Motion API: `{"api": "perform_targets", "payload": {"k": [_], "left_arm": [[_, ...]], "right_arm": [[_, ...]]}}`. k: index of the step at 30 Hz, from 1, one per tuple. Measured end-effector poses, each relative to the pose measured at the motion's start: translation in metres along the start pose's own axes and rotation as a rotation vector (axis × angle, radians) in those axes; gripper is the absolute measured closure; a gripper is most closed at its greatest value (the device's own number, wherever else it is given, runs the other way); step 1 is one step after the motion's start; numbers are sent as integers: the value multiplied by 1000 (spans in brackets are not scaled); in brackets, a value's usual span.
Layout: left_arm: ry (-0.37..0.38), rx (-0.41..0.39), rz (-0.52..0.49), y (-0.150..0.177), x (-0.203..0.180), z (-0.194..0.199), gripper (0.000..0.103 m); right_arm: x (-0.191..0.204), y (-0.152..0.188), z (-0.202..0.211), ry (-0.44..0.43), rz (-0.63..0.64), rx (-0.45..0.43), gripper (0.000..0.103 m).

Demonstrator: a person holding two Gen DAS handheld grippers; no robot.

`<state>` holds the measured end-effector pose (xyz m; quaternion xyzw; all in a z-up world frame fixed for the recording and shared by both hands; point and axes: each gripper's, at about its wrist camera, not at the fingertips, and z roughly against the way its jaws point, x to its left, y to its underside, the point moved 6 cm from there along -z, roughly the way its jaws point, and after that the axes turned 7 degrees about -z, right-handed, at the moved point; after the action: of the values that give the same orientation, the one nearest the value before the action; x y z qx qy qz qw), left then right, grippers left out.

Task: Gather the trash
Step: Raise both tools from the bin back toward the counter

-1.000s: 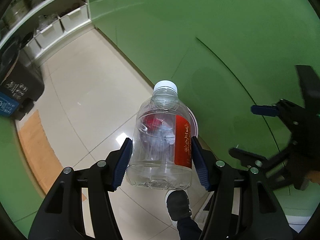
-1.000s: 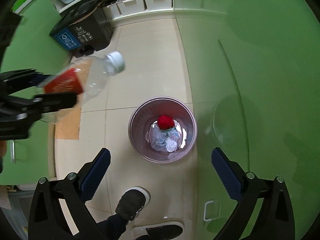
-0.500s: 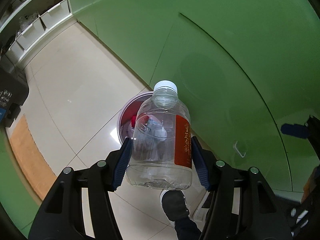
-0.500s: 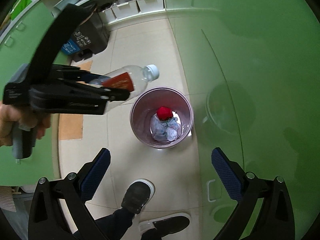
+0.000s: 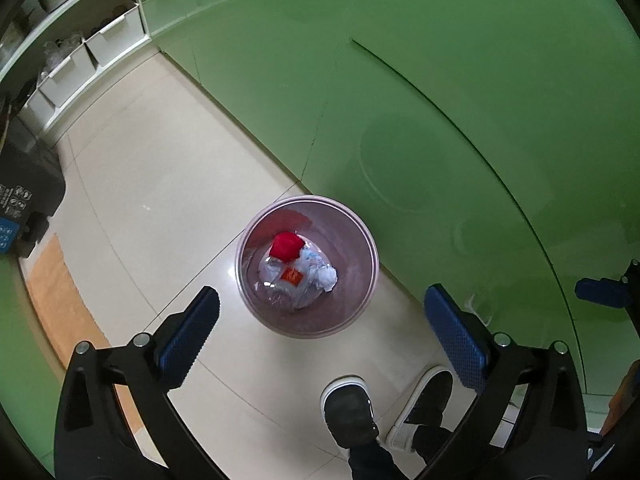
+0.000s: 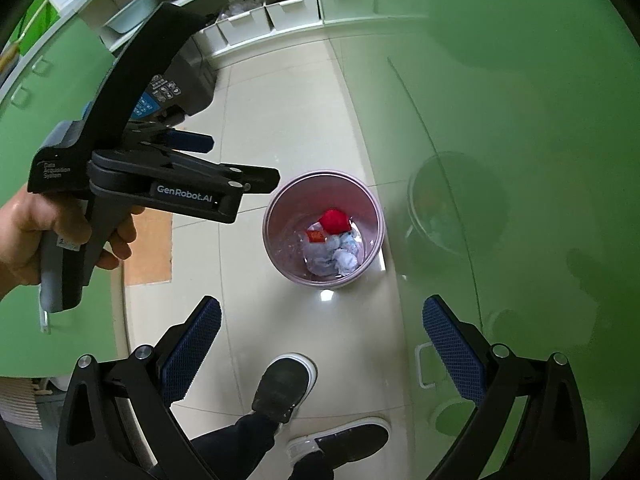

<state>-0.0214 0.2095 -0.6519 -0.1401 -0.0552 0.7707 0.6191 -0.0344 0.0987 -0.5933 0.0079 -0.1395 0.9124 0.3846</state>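
Left gripper [image 5: 320, 336]: jaws opening wide, nothing between them, above bin [image 5: 372, 256]. Bottle [image 5: 288, 280] lay inside at six o'clock. Right gripper [image 6: 320, 344]: spread wide, empty. Best release: centred over rim.

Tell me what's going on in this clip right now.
A person stands over a pink wastebasket on the tiled floor, a handheld gripper in each hand. The left gripper hangs above the bin, its jaws opening with nothing between them; a clear bottle lies inside among crumpled paper and a red item. The right gripper is open and empty.
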Motion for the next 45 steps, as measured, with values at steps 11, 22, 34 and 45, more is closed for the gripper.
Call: {"api": "perform_targets", "payload": {"k": [11, 22, 34, 45], "left_arm": [[-39, -35, 62, 6, 14, 123, 3], [-97, -131, 70, -5, 11, 292, 3], [-74, -282, 27, -41, -39, 433, 3], [-40, -389, -81, -111, -98, 499, 3]], "right_arm": [[40, -25, 83, -22, 24, -46, 6], [90, -49, 215, -45, 61, -139, 6], [66, -67, 359, -10, -1, -306, 6], [-27, -70, 450, 106, -171, -443, 6]]}}
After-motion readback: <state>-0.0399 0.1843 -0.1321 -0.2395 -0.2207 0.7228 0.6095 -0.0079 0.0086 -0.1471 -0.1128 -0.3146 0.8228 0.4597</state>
